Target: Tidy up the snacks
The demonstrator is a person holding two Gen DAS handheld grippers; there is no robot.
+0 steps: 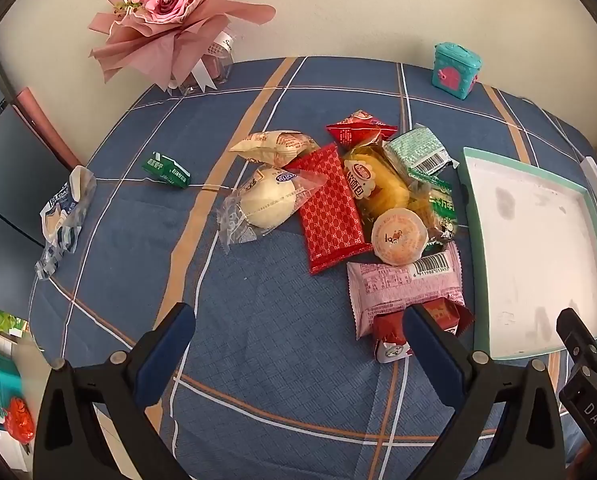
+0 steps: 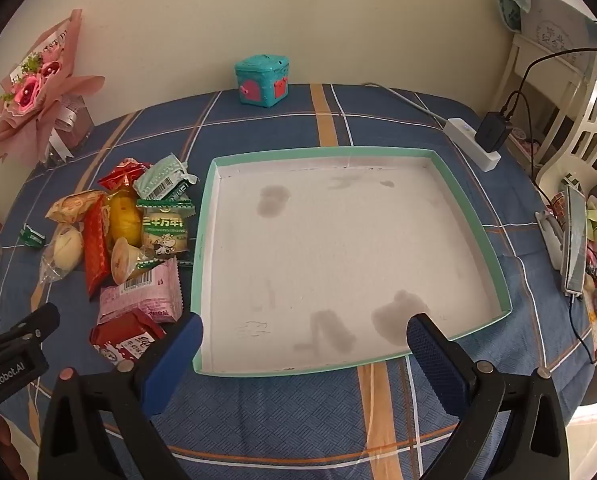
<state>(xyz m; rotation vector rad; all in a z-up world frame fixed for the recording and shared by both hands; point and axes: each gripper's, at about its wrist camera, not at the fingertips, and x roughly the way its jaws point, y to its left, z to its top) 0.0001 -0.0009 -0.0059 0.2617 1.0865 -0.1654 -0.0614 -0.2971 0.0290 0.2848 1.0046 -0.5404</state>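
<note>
Legibly, "GenRobot.AI" on left gripper [image 2: 18, 334].

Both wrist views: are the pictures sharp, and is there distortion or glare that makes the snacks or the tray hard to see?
Left wrist view: sharp, evenly lit, strong fisheye bending of the tablecloth lines, dark corners; snack pile labels readable, slight shine on wrappers. Right wrist view: same bending; tray rim looks curved, its white floor shows grey stains, no glare.
</note>
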